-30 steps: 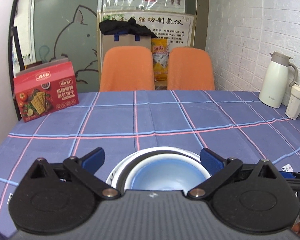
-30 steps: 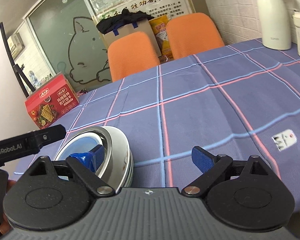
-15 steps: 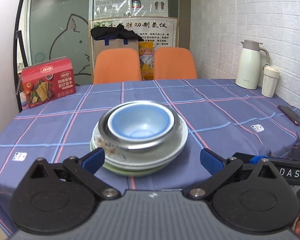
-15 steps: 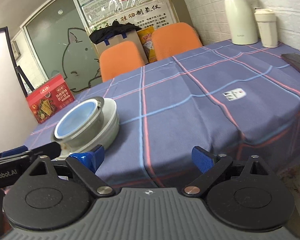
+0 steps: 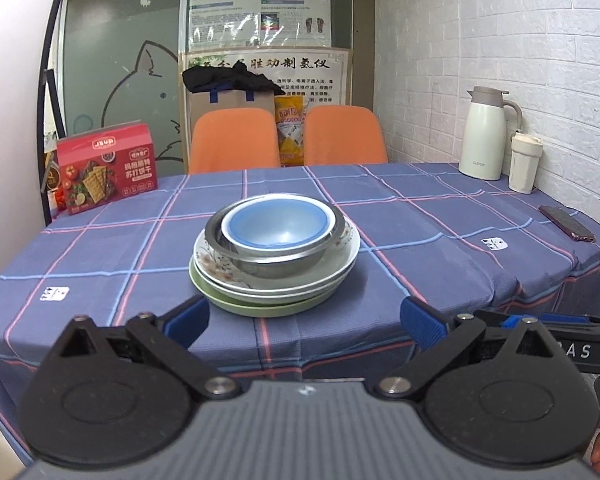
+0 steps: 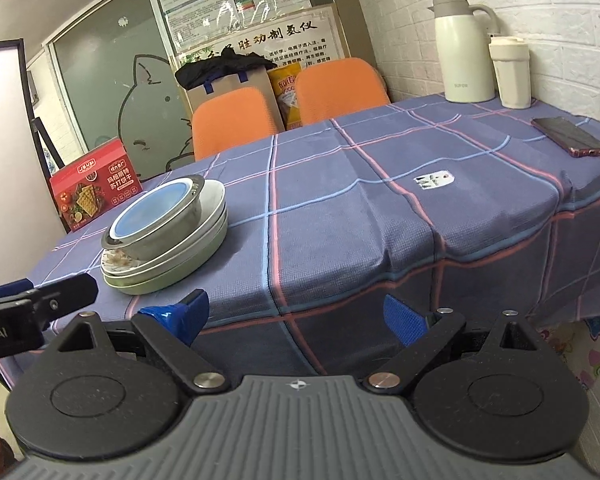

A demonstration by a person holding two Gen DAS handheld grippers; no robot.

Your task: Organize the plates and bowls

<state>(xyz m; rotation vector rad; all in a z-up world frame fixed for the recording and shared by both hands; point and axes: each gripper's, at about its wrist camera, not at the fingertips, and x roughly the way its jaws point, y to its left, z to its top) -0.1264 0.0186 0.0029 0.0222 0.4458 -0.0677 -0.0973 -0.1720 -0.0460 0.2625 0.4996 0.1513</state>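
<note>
One stack stands near the table's front edge: a blue bowl (image 5: 278, 224) (image 6: 152, 210) nested in a steel bowl (image 5: 276, 256) (image 6: 168, 232), on white floral plates (image 5: 220, 270) (image 6: 118, 262), over a green plate (image 5: 260, 306) (image 6: 172, 280) at the bottom. My left gripper (image 5: 304, 320) hangs open in front of the stack, off the table edge, holding nothing. My right gripper (image 6: 296, 316) is open too, empty, below the edge and to the right of the stack. The left gripper's body shows in the right wrist view at the lower left.
A red cracker box (image 5: 106, 168) sits at the back left. A white thermos (image 5: 486, 134) and a cup (image 5: 524, 164) stand at the back right by the brick wall. A phone (image 6: 568, 136) lies near the right edge. Two orange chairs (image 5: 234, 140) face the far side.
Both grippers have pulled back from the stack, from right over the bowls to beyond the table's front edge. The stack has stayed in place and both grippers remain open.
</note>
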